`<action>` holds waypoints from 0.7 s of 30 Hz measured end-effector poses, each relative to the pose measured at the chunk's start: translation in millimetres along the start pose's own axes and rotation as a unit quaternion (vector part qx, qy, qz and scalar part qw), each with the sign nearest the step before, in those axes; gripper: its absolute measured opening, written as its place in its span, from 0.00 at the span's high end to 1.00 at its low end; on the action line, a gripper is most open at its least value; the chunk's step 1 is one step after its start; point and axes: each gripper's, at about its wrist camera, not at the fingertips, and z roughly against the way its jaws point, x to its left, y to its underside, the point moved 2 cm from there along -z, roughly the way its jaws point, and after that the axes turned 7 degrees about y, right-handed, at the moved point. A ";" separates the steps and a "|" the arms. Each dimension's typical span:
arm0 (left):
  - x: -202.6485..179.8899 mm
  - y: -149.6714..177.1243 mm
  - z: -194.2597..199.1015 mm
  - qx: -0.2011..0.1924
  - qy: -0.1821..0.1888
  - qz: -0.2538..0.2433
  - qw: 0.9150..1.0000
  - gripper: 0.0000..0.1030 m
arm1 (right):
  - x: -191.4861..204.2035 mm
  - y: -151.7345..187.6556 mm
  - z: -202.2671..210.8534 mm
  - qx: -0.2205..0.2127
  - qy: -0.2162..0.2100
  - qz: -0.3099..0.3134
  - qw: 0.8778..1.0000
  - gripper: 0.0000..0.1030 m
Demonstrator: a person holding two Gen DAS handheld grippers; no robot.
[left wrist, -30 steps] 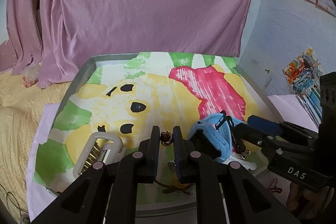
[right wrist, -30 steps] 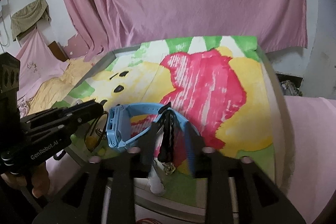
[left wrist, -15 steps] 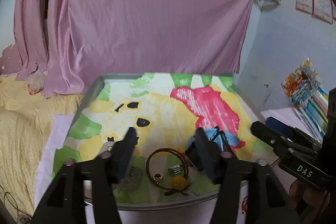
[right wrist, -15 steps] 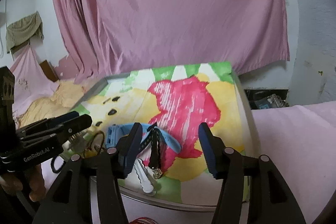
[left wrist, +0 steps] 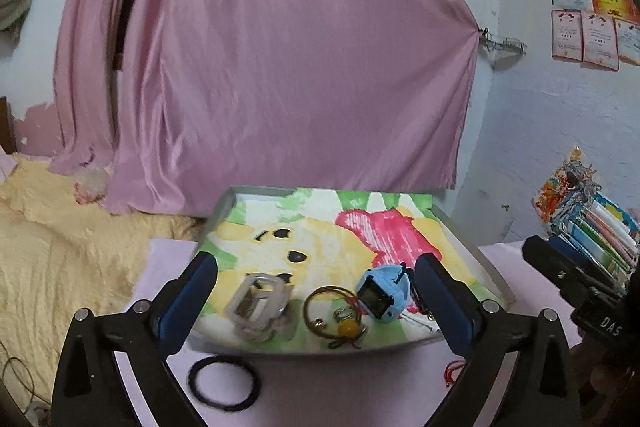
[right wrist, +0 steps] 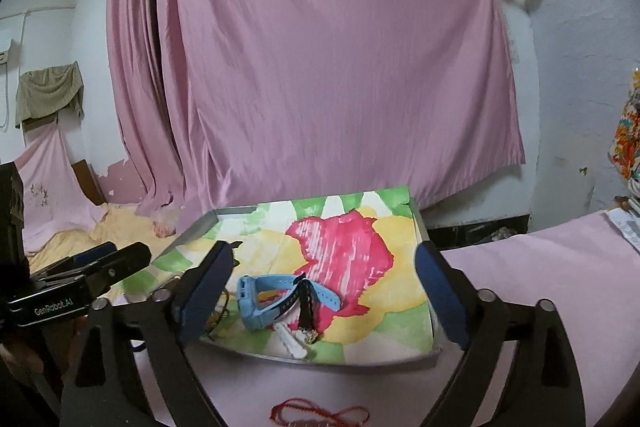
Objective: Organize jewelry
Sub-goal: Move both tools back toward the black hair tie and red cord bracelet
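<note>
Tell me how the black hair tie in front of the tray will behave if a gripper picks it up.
The black hair tie is a thin loop lying flat on the pink cloth, so it probably weighs little. Its slightly uneven outline suggests it is floppy and would sag and stretch when lifted.

Two handheld black grippers: the left gripper [left wrist: 316,303] and right gripper [right wrist: 324,291] each have angular black arms, round silver screws at the joints, and blue finger pads [left wrist: 186,307]. White lettering marks their bodies (one reads "GenRobot.AI", the other "DAS").
</note>
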 end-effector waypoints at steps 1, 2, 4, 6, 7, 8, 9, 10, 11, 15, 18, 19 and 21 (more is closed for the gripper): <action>0.4 1.4 6.6 -0.007 -0.002 -0.001 1.000 0.01 | 0.7 0.8 6.1 -0.006 0.001 0.001 1.000 0.11; 0.4 3.9 15.3 -0.014 -0.002 -0.004 1.000 0.01 | 1.8 1.8 13.8 -0.014 0.000 0.003 1.000 0.11; -0.1 7.8 27.4 -0.022 -0.003 -0.010 1.000 0.01 | 4.2 4.1 26.1 -0.023 -0.002 0.008 1.000 0.11; -0.4 11.5 39.1 -0.031 -0.007 -0.016 0.999 0.01 | 8.1 7.8 39.3 -0.028 -0.004 0.015 0.999 0.10; -0.3 13.4 44.2 -0.034 -0.007 -0.018 0.999 0.01 | 9.4 9.4 44.7 -0.027 -0.004 0.016 0.999 0.10; 0.6 16.5 50.7 -0.037 -0.008 -0.019 0.999 0.00 | 11.4 11.7 50.3 -0.024 -0.006 0.018 1.000 0.10; 1.1 18.5 54.8 -0.038 -0.008 -0.019 0.999 0.00 | 13.0 14.2 55.6 -0.020 -0.008 0.018 1.000 0.10; 2.7 21.8 59.3 -0.037 -0.008 -0.018 0.999 0.00 | 13.6 16.4 59.5 -0.016 -0.008 0.018 1.000 0.10; 4.1 25.4 62.9 -0.036 -0.008 -0.017 0.999 0.00 | 14.8 19.3 64.1 -0.011 -0.010 0.018 1.000 0.10; 10.2 37.9 74.0 -0.028 -0.012 -0.017 0.999 0.00 | 19.1 32.8 77.1 0.007 -0.009 0.023 1.000 0.09; 15.6 47.2 78.8 -0.015 -0.018 -0.018 1.000 0.00 | 21.7 42.2 79.3 0.023 -0.005 0.026 0.999 0.09; 17.3 49.2 79.5 -0.012 -0.019 -0.017 1.000 0.00 | 22.5 46.2 79.1 0.031 -0.005 0.027 0.999 0.09; 21.9 53.4 80.5 -0.005 -0.021 -0.014 1.000 0.00 | 24.7 52.1 77.3 0.044 -0.005 0.028 0.999 0.09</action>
